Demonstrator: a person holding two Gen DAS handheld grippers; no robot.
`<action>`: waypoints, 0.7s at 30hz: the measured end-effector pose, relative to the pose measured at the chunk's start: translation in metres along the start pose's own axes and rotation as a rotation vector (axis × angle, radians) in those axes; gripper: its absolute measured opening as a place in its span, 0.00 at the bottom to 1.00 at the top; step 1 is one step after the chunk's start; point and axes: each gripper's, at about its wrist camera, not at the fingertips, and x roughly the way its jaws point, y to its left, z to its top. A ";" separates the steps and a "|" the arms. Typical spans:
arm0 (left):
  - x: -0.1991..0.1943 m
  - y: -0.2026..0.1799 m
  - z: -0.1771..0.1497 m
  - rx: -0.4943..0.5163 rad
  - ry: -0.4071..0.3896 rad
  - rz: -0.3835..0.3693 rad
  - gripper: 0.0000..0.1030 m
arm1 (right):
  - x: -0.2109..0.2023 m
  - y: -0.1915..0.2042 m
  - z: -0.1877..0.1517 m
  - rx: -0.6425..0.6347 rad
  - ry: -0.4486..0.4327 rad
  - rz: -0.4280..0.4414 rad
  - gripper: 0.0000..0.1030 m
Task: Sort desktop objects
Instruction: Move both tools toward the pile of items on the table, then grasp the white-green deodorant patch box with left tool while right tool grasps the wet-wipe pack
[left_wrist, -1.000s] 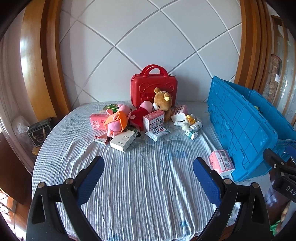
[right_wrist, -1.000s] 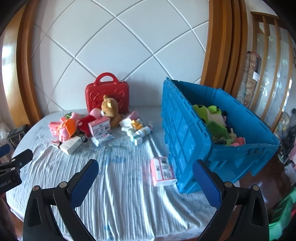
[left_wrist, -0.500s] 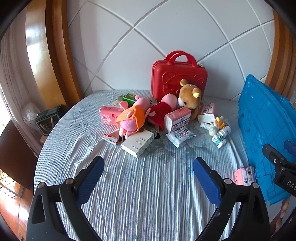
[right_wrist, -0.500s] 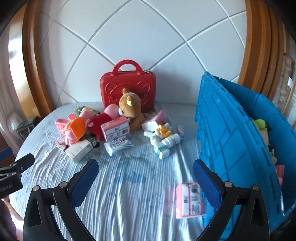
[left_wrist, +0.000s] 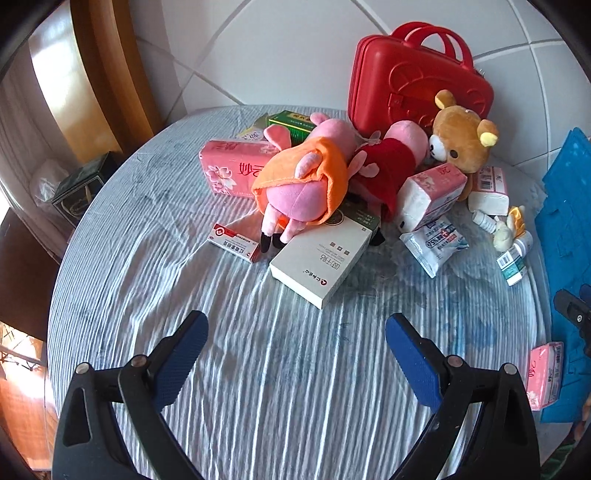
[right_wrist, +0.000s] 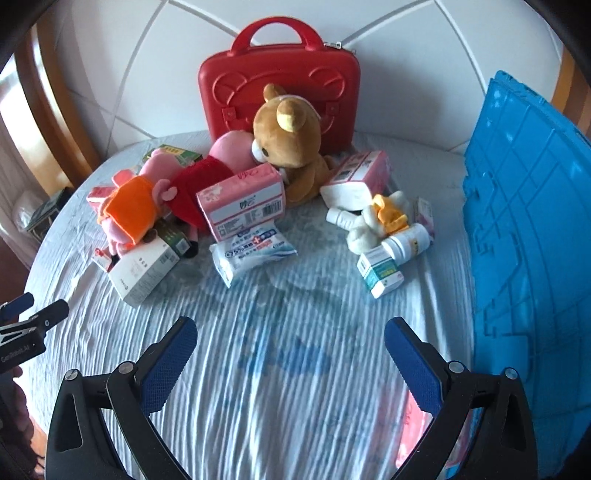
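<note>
Presently both tools are held wide apart at the fingers, with nothing between the blue pads. The left gripper (left_wrist: 297, 341) is poised above bare striped cloth of the round table (left_wrist: 258, 387); the right gripper (right_wrist: 290, 347) is likewise held over the cloth, and nothing is gripped by either.

From the left wrist view, the clutter is gathered toward twelve and one o'clock. A red case (left_wrist: 417, 77) is stood upright against the tiled wall at one o'clock. A brown bear (left_wrist: 461, 136) is leaned in front of it, touching a pink plush in a red dress (left_wrist: 391, 162), beside which a pink plush in an orange dress (left_wrist: 306, 181) is laid across a white box (left_wrist: 321, 262) at twelve o'clock. A pink tissue pack (left_wrist: 232, 170) is seen at eleven o'clock, just behind a small red-and-white box (left_wrist: 232, 240). A wipes packet (left_wrist: 434, 240) lies at one o'clock, near the white box.

From the right wrist view, a white bottle (right_wrist: 406, 242) and a green-and-white box (right_wrist: 382, 271) are found touching at one o'clock, just beside a small cream and orange plush (right_wrist: 380, 218). A blue crate (right_wrist: 535, 240) is stood at three o'clock, with a pink pack (right_wrist: 415, 432) beside its base at five o'clock, partly hidden by the right finger.
</note>
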 end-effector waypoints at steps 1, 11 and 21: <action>0.010 0.000 0.005 0.005 0.013 -0.011 0.95 | 0.009 0.003 0.002 -0.003 0.014 0.002 1.00; 0.107 -0.011 0.040 0.102 0.138 -0.022 0.95 | 0.107 0.036 0.037 -0.023 0.150 0.025 1.00; 0.160 -0.036 0.052 0.149 0.177 -0.028 0.96 | 0.194 0.040 0.055 0.062 0.229 0.017 1.00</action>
